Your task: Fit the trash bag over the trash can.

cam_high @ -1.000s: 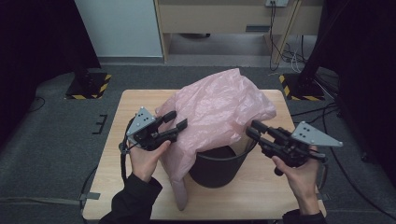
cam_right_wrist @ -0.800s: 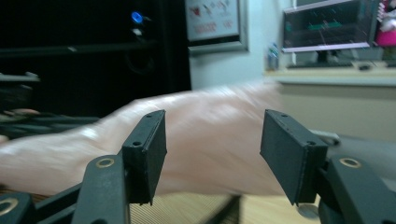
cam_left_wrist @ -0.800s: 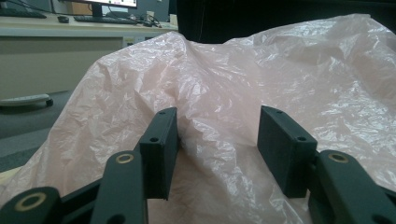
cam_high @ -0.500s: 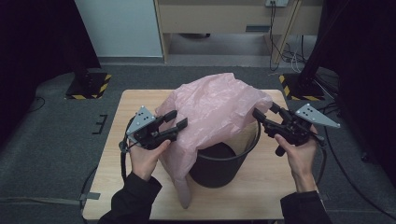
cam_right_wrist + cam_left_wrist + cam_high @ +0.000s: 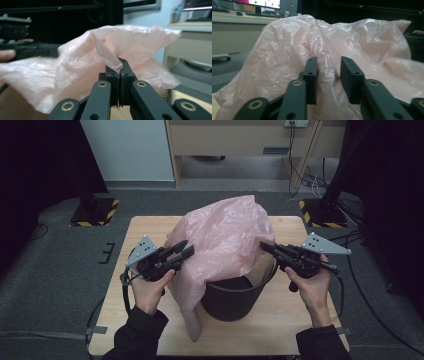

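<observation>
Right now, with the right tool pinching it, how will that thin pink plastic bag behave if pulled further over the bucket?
The thin pink plastic bag is crinkled and billowing, so probably floppy and very light. The right tool holds only a pinched fold, which may slip or tear. The round black plastic bucket looks light, so it might shift.

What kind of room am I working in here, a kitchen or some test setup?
Most likely a lab or recording workspace, not a kitchen: a small wooden table stands on grey carpet, stand bases with hazard-striped tape flank it, cables trail behind, and a desk with a monitor shows in the left gripper view.
</observation>
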